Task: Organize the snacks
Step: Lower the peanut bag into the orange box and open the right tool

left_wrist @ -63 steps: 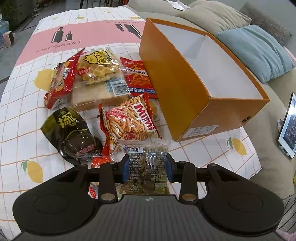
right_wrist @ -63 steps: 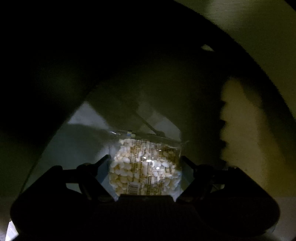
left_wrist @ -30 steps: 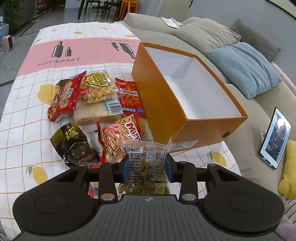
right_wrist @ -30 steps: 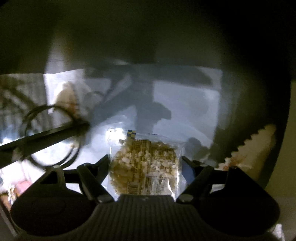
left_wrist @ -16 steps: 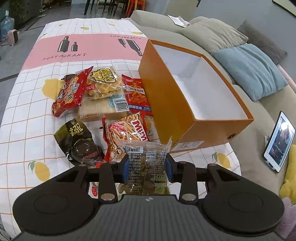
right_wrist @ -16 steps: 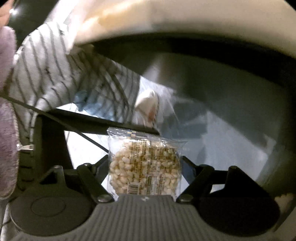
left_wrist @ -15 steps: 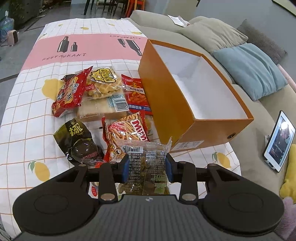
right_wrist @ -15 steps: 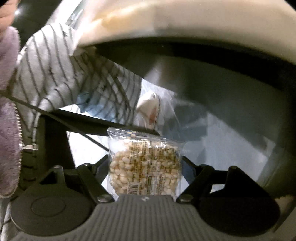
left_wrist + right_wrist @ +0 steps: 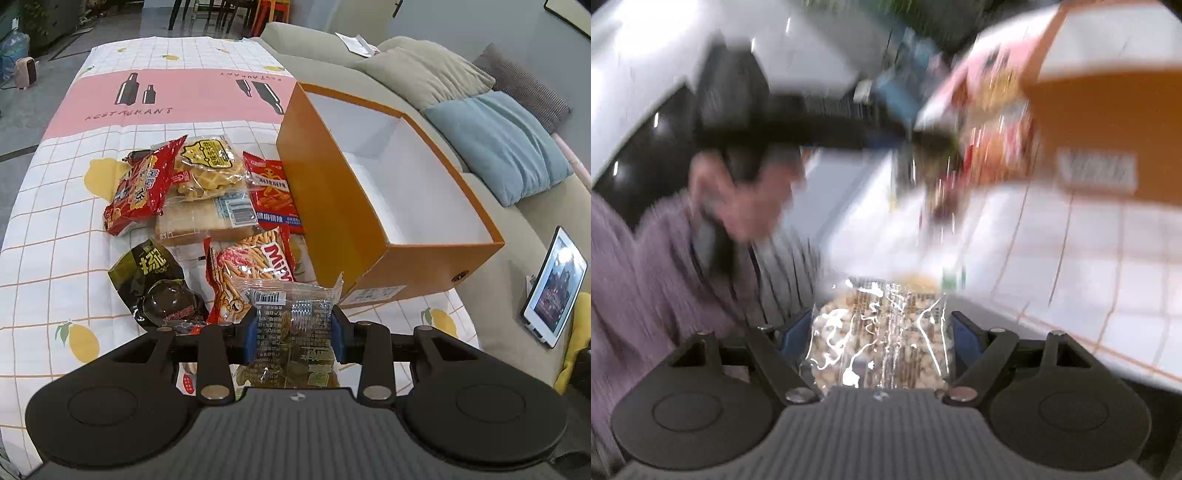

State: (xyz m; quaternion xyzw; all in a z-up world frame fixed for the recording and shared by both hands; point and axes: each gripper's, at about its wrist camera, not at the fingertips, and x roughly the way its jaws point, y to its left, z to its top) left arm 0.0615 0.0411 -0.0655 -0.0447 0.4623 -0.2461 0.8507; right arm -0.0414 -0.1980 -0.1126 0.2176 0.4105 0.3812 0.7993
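Observation:
My left gripper is shut on a clear packet of dark green snack, held above the table's near edge. Ahead to the right stands an open orange box with a white inside; nothing shows in it. Left of the box lie several snack bags: a Mimi sticks bag, a dark olive bag, a red bag, waffles and bread. In the blurred right wrist view my right gripper is shut on a clear packet of pale puffed grains, beside the table edge.
A lemon-print tablecloth covers the table. A beige sofa with a blue cushion runs along the right, and a tablet leans there. In the right wrist view a person in a purple top is close on the left; the orange box is upper right.
My right gripper has risen with the puffed-grain packet from a dark place below into the light beside the table. The left gripper and its packet have stayed still.

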